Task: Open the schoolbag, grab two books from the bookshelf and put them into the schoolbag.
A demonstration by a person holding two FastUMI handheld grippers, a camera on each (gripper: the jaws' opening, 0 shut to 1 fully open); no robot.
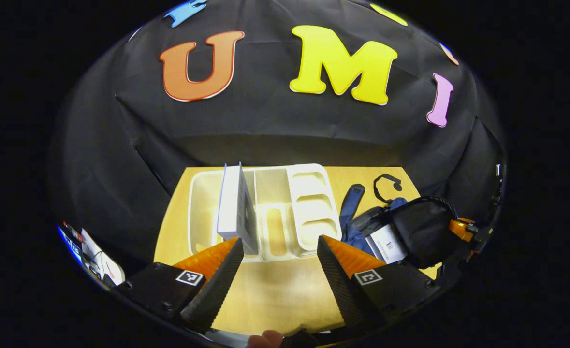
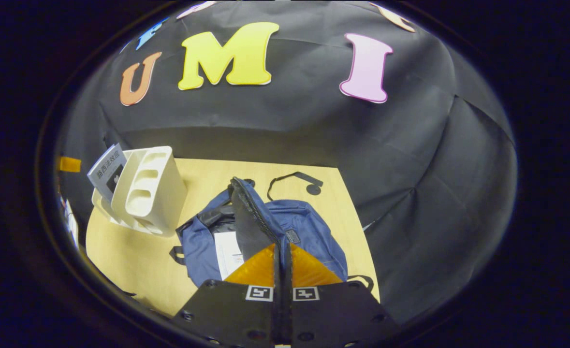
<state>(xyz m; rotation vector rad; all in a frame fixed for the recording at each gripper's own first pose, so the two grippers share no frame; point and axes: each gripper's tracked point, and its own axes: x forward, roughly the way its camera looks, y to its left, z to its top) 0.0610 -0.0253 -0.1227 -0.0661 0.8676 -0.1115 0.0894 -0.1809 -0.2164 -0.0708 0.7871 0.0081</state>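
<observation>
Sitting dead ahead of the wide-open left gripper (image 1: 277, 270) is the remaining book (image 1: 234, 205), a thin pale slab standing upright, long axis vertical, in the white plastic bookshelf (image 1: 314, 208). The right gripper (image 2: 281, 263) is clamped on the schoolbag's zippered flap (image 2: 248, 217), holding the soft blue schoolbag (image 2: 309, 232) open with one book (image 2: 229, 253) inside.

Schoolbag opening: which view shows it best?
Right gripper view: the schoolbag lies close and central, its flap pinched up by the right gripper, a book inside. The left gripper view shows it off to the side, partly behind that gripper.
</observation>
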